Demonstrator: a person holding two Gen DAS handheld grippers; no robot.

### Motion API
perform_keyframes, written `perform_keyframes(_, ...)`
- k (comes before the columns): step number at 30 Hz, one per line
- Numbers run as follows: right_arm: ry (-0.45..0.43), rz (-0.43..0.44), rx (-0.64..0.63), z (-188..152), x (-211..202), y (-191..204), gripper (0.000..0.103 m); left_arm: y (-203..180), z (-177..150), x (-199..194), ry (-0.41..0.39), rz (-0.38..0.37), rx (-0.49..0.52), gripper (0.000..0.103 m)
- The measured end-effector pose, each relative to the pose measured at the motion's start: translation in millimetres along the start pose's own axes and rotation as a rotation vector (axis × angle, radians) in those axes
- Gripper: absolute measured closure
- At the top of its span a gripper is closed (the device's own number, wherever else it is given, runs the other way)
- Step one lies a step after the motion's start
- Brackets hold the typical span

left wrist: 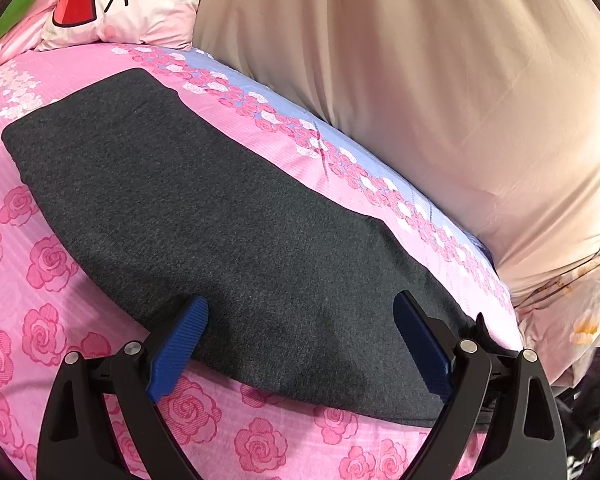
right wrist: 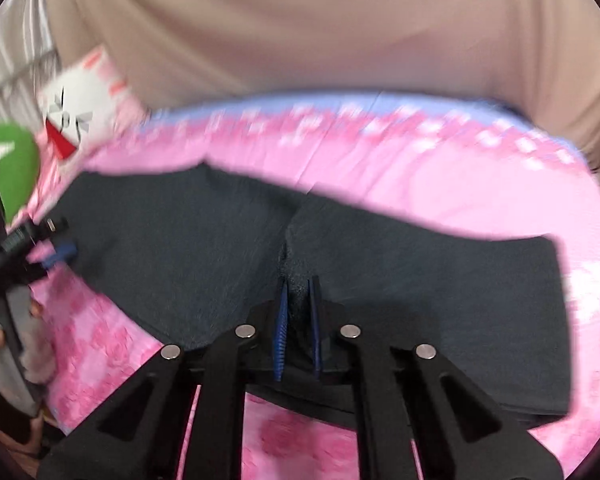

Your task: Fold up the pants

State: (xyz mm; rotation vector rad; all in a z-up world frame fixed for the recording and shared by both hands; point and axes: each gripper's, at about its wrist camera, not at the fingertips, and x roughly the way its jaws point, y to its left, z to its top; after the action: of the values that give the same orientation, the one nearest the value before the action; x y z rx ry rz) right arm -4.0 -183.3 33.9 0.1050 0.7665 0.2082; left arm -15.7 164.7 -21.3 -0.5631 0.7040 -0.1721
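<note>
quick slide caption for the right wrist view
Right gripper shut on a pinch of the dark grey pants spread on a pink rose-print bedsheet.

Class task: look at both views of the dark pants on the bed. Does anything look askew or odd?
Mostly tidy: the pants lie flat on the pink sheet. One oddity: the right claw pinches up a ridge of fabric mid-pants, creasing it. The left claw hangs open.

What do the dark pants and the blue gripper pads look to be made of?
Pants: likely a soft, matte knit or fleece-like fabric; speckled charcoal surface, no sheen. Left gripper pads: apparently moulded plastic or rubber, blue, finely ribbed, slightly glossy.
</note>
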Motion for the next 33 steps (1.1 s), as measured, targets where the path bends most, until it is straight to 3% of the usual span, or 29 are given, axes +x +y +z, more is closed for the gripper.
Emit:
perform_keyframes(7,0.153,0.025,-0.16,-26,38,28,0.071,0,0,0,0.002,0.01,0.007,0.011)
perform_keyframes(11,0.122,-0.029,-0.237,-34,42,44,0.057,0,0,0,0.001,0.01,0.006,0.011)
perform_keyframes(13,0.133,-0.032,-0.236,-35,45,41,0.062,0,0,0,0.001,0.01,0.006,0.011)
perform_keyframes(15,0.128,-0.011,-0.189,-30,44,29,0.088,0,0,0,0.001,0.007,0.004,0.011)
perform_keyframes(17,0.094,0.021,-0.099,-17,32,13,0.096,1,-1,0,-0.001,0.002,0.0,0.011)
perform_keyframes(18,0.056,0.003,-0.068,-8,23,8,0.096,2,-1,0,-0.004,0.0,-0.002,0.011)
perform_keyframes(21,-0.078,0.078,0.033,20,-18,1,0.096,4,-1,-2,-0.012,-0.01,-0.011,0.011)
perform_keyframes(23,-0.109,0.133,0.013,30,-29,17,0.096,4,-1,-1,-0.012,-0.013,-0.013,0.011)
perform_keyframes(25,-0.07,0.194,-0.022,28,-16,41,0.096,4,-2,-2,-0.016,-0.017,-0.014,0.011)
perform_keyframes(27,0.033,0.234,-0.07,13,23,67,0.094,8,0,-6,-0.022,-0.035,-0.029,0.011)
perform_keyframes(29,0.151,0.189,-0.11,-9,67,81,0.091,18,4,-15,-0.029,-0.063,-0.071,0.011)
perform_keyframes(32,0.101,0.197,-0.104,-16,49,78,0.082,46,23,-43,-0.064,-0.048,-0.122,0.011)
perform_keyframes(33,0.062,0.193,-0.088,-12,31,71,0.071,59,31,-55,-0.096,-0.028,-0.143,0.011)
